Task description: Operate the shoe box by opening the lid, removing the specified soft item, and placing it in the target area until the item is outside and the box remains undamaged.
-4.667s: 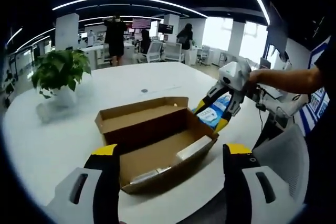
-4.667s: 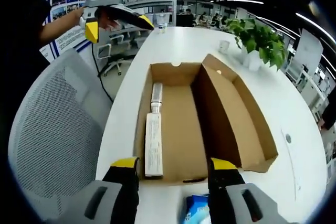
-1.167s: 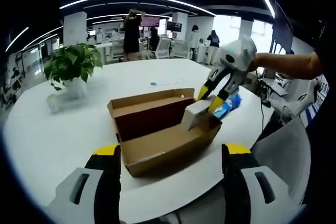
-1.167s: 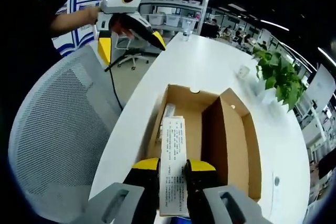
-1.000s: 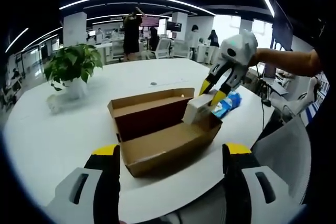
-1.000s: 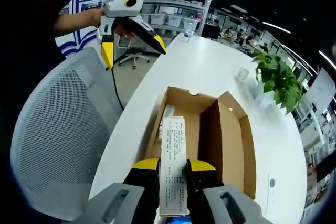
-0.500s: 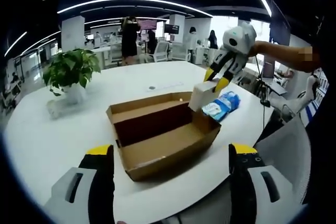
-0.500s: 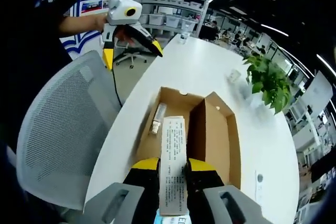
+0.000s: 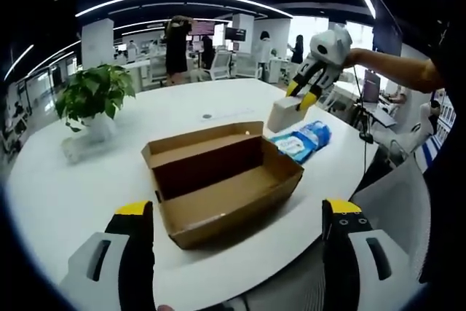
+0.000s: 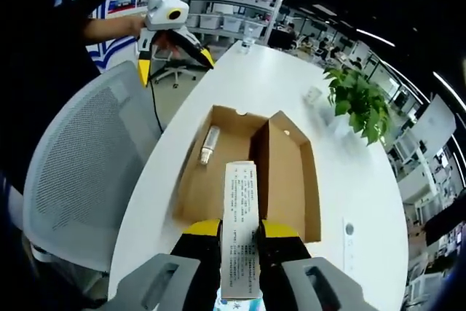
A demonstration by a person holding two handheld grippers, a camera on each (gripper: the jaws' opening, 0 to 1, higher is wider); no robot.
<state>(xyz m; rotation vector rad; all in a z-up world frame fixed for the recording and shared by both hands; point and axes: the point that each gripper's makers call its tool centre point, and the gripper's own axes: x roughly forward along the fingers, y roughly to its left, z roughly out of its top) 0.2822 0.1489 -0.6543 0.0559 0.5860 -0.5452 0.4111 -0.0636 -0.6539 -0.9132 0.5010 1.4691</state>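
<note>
I work at a big white round table (image 9: 87, 180) in an open office with ceiling light strips, a potted plant (image 9: 91, 96) and a grey mesh chair (image 10: 80, 158) beside it. The cardboard shoe box (image 9: 218, 180) sits open on the table, its lid folded back. My right tool (image 10: 239, 232) is clamped on a long white carton (image 10: 240, 238), held above the box's near end; a small tube, I think, lies inside the box (image 10: 209, 145). My left tool (image 9: 237, 213) is spread apart, short of the box. A blue pack (image 9: 302, 140) lies just beside the box.

open cardboard shoe box (image 9: 218, 180), white carton (image 10: 240, 223) lifted
</note>
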